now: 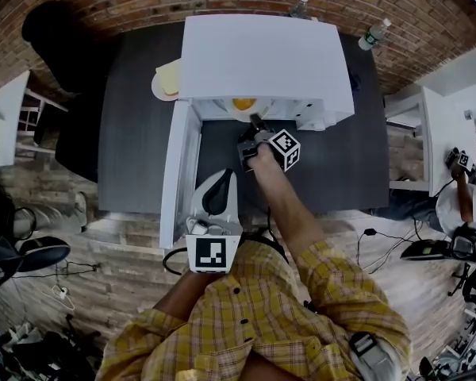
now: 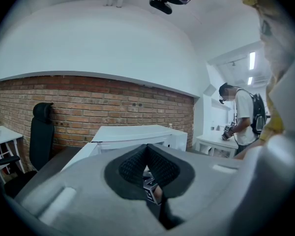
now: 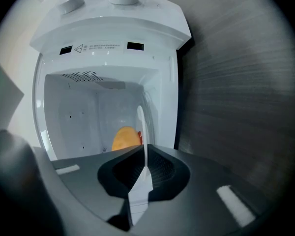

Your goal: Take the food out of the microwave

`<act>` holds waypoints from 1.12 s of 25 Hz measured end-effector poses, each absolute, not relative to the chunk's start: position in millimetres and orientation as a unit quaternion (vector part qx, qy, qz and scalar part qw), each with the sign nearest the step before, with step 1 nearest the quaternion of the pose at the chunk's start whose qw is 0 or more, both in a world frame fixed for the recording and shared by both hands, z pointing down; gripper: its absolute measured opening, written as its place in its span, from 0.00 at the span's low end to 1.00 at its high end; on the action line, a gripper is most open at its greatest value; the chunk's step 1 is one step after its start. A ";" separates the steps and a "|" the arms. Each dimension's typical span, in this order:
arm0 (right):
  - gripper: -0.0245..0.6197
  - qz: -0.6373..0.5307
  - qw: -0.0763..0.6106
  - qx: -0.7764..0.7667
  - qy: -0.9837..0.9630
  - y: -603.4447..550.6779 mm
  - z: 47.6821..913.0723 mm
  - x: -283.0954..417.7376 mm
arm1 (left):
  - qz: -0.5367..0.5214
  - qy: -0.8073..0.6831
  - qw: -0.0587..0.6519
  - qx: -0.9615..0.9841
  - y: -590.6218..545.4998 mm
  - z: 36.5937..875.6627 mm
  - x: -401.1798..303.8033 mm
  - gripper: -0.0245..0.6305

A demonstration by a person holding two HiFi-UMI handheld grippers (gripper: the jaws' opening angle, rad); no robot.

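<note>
From the head view we see the white microwave (image 1: 262, 54) on the dark table (image 1: 135, 133), its door (image 1: 178, 165) swung wide to the left. Just inside the opening sits the orange food (image 1: 243, 103) on a pale plate (image 1: 236, 114). Our right tongs (image 1: 255, 124) reach to the mouth of the microwave at the plate's near edge, while our left tongs (image 1: 220, 177) hang back beside the open door, well apart from the food. Two bottles (image 1: 373, 34) stand at the table's far edge. In the left gripper view, the left tongs (image 2: 147, 149) are together with nothing between them, and beyond them we make out the microwave (image 2: 137, 134) against a brick wall (image 2: 113, 102); a person (image 2: 243, 117) stands at a white table on the right. In the right gripper view, the right tongs (image 3: 143, 154) are clamped on the plate (image 3: 139, 119), whose thin rim we see edge-on between the pads. The food (image 3: 123, 137) lies on that plate inside the microwave (image 3: 113, 28) cavity, and the table (image 3: 236, 92) fills the right side.
</note>
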State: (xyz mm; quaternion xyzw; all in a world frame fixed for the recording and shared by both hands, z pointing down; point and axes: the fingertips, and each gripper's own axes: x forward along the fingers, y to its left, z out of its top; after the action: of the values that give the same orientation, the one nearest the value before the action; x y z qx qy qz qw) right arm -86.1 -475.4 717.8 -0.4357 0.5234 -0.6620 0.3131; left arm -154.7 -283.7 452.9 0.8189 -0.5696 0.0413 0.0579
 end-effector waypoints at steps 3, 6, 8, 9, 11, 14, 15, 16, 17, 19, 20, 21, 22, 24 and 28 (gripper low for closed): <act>0.06 -0.664 0.311 -0.433 0.524 -472.8 717.5 -86.5 | 0.041 -0.568 0.053 0.820 -281.6 451.3 -153.3 0.04; 0.06 -0.665 0.312 -0.432 0.524 -468.8 716.1 -85.2 | 0.042 -0.569 0.055 0.819 -278.6 451.0 -152.4 0.04; 0.06 -0.665 0.311 -0.429 0.527 -464.9 714.8 -84.6 | 0.048 -0.571 0.059 0.817 -275.6 452.8 -153.4 0.04; 0.06 -0.664 0.310 -0.428 0.529 -463.3 713.5 -84.4 | 0.048 -0.574 0.059 0.816 -274.7 452.5 -154.4 0.04; 0.06 -0.661 0.311 -0.424 0.535 -461.3 709.1 -82.9 | 0.043 -0.579 0.054 0.812 -274.0 449.0 -156.2 0.04; 0.06 -0.659 0.314 -0.418 0.541 -456.1 699.2 -80.4 | 0.041 -0.583 0.050 0.810 -269.6 444.9 -155.3 0.04; 0.06 -0.660 0.314 -0.415 0.542 -453.4 695.5 -80.6 | 0.040 -0.583 0.052 0.810 -267.4 444.0 -154.4 0.04; 0.06 -0.661 0.314 -0.412 0.543 -450.5 691.6 -80.9 | 0.037 -0.584 0.053 0.809 -265.2 442.8 -153.2 0.04; 0.06 -0.661 0.315 -0.409 0.544 -447.2 687.8 -80.8 | 0.034 -0.584 0.053 0.809 -262.9 441.3 -151.6 0.04; 0.06 -0.660 0.317 -0.404 0.548 -438.9 682.2 -77.9 | 0.030 -0.584 0.045 0.810 -257.5 437.5 -147.6 0.04; 0.06 -0.660 0.317 -0.403 0.549 -433.7 679.9 -75.7 | 0.031 -0.584 0.043 0.810 -254.0 436.3 -145.5 0.04; 0.06 -0.662 0.315 -0.402 0.549 -427.9 677.1 -73.8 | 0.033 -0.584 0.043 0.810 -250.1 435.7 -143.5 0.04; 0.06 -0.664 0.312 -0.402 0.548 -421.9 673.4 -72.6 | 0.040 -0.584 0.043 0.810 -245.9 435.8 -142.0 0.04; 0.06 -0.668 0.309 -0.396 0.549 -409.8 663.8 -71.4 | 0.054 -0.584 0.042 0.809 -237.2 435.9 -139.8 0.04; 0.06 -0.670 0.309 -0.382 0.556 -383.7 642.4 -66.0 | 0.050 -0.592 0.037 0.804 -221.9 428.1 -134.0 0.04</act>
State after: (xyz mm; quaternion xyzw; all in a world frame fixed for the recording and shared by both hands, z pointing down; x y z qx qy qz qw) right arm -66.0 -383.7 642.4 -0.3823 0.5565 -0.6701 0.3085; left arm -134.0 -221.9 428.1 0.8036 -0.5919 0.0497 0.0371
